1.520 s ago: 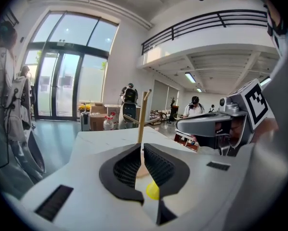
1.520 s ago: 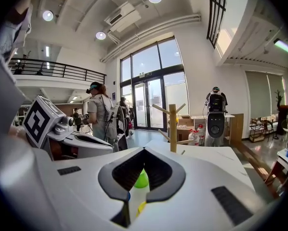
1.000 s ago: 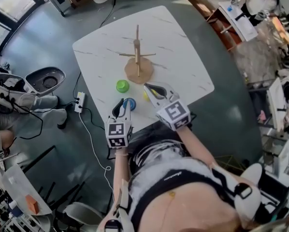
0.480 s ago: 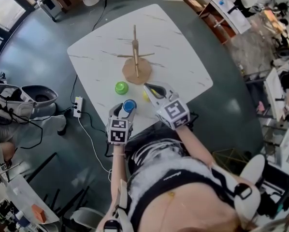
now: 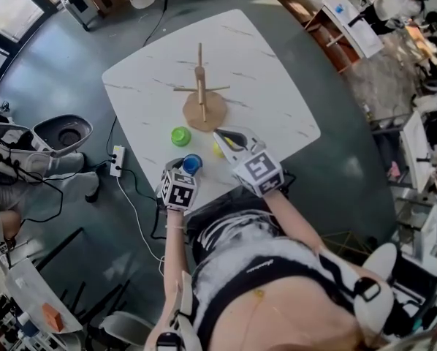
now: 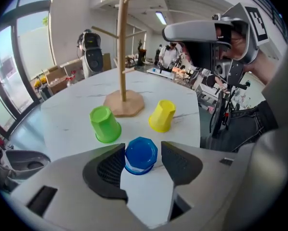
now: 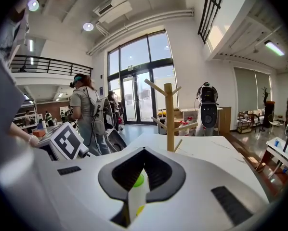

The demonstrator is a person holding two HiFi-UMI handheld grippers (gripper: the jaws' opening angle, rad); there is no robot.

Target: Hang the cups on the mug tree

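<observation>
The wooden mug tree (image 5: pixel 201 86) stands bare in the middle of the white marble table (image 5: pixel 270 86). Three cups stand upside down in front of it: green (image 5: pixel 180 135), blue (image 5: pixel 192 164) and yellow (image 5: pixel 217 150), the yellow one half hidden under my right gripper (image 5: pixel 220 133). In the left gripper view my left gripper (image 6: pixel 143 163) is open around the blue cup (image 6: pixel 141 154), with a gap at the right pad. The green cup (image 6: pixel 104 124) and yellow cup (image 6: pixel 162 115) stand beyond it. My right gripper (image 7: pixel 143 153) is shut on nothing and points at the tree (image 7: pixel 169 117).
The cups stand close to the table's near edge. A power strip (image 5: pixel 118 158) with cables lies on the floor at the left, beside a white robot base (image 5: pixel 65 134). People and desks are farther off at the upper right.
My left gripper's jaws have spread, and the gripper has moved forward so the blue cup stands between them. The right gripper has stayed over the yellow cup.
</observation>
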